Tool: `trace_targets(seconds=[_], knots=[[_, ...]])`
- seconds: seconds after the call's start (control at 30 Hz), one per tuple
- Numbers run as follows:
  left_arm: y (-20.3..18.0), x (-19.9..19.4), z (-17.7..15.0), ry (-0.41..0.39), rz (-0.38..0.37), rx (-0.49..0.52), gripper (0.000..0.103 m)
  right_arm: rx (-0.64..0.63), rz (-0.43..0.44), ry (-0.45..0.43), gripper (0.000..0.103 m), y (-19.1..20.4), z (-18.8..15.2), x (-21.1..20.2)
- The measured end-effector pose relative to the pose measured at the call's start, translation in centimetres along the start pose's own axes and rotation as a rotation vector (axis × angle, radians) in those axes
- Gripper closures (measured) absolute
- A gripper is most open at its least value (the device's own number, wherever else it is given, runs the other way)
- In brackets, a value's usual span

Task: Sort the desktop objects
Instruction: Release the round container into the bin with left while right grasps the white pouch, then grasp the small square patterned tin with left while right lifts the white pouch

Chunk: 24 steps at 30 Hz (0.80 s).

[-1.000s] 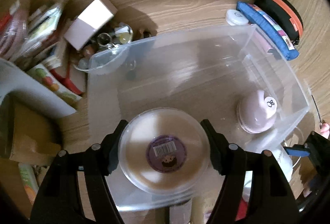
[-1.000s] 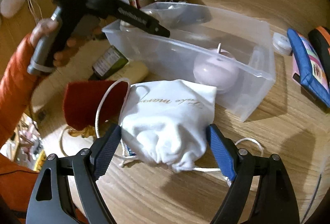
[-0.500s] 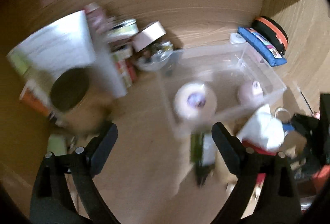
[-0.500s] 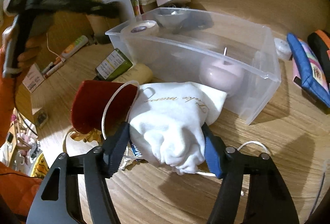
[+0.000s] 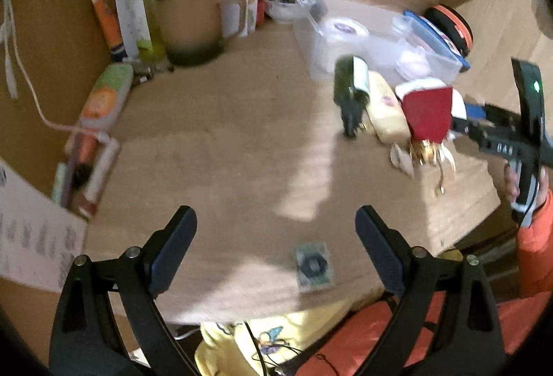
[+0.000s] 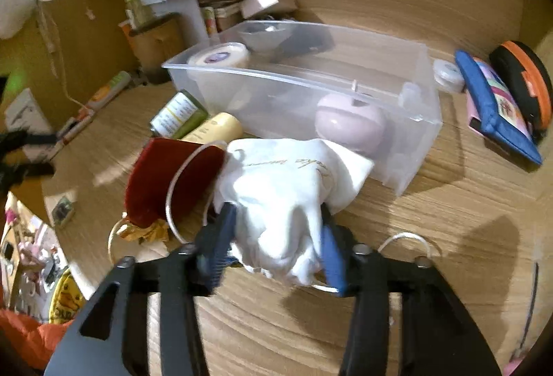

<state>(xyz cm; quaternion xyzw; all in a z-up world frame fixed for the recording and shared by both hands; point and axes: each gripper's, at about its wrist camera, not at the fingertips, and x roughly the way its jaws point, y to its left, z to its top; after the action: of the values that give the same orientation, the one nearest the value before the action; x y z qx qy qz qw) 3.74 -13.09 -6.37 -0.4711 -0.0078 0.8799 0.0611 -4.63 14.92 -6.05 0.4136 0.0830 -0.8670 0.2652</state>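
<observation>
While the right tongs [image 6: 276, 237] are clenched on the bunched neck of the white drawstring pouch [image 6: 287, 189], the pouch body spreads toward 12 o'clock from the pads and leans against the near wall of the clear plastic bin [image 6: 414, 147]. A red velvet pouch [image 6: 166, 182] touches it at 9 o'clock. Inside the bin sit a pink round case [image 6: 349, 123] and a round white container [image 6: 217, 56]. The left tongs [image 5: 276, 248] are spread wide and hold nothing, above bare wooden surface [image 5: 224, 168]; a small dark packet [image 5: 312, 265] lies between the fingers, nearer the right one.
</observation>
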Motion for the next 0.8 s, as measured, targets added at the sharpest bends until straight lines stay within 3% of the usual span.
trace_targets(seconds=[0.03,0.23,0.3,0.37,0.53,0.63,0.7,0.8], knots=[[-0.4,0.1,-0.3,-0.001,0.011,0.011,0.009,0.013,-0.004,-0.002,0.035,0.0,0.0,-0.1],[-2.5,0.9,-2.3,-0.001,0.075,0.070,0.011,0.029,-0.002,0.000,0.029,0.3,-0.1,-0.2],[-2.7,1.4,-2.8,0.010,0.084,0.076,0.030,0.016,-0.022,0.008,0.025,0.7,-0.2,0.3],[-2.6,1.8,-3.1,0.036,0.073,0.071,0.041,0.003,-0.051,0.021,0.022,1.0,-0.3,1.0],[-2.0,1.5,-3.4,0.017,0.057,0.049,0.059,-0.017,-0.067,0.041,0.020,1.8,-0.1,2.4],[-1.9,1.3,-3.6,0.003,0.060,0.057,0.078,-0.028,-0.083,0.034,0.020,2.1,0.2,2.9],[-1.7,1.2,-3.6,-0.004,0.067,0.052,0.079,-0.024,-0.070,0.027,0.020,2.0,0.4,3.0],[-1.7,1.1,-3.7,-0.016,0.077,0.048,0.079,-0.003,-0.070,0.013,0.032,1.5,0.6,3.0]])
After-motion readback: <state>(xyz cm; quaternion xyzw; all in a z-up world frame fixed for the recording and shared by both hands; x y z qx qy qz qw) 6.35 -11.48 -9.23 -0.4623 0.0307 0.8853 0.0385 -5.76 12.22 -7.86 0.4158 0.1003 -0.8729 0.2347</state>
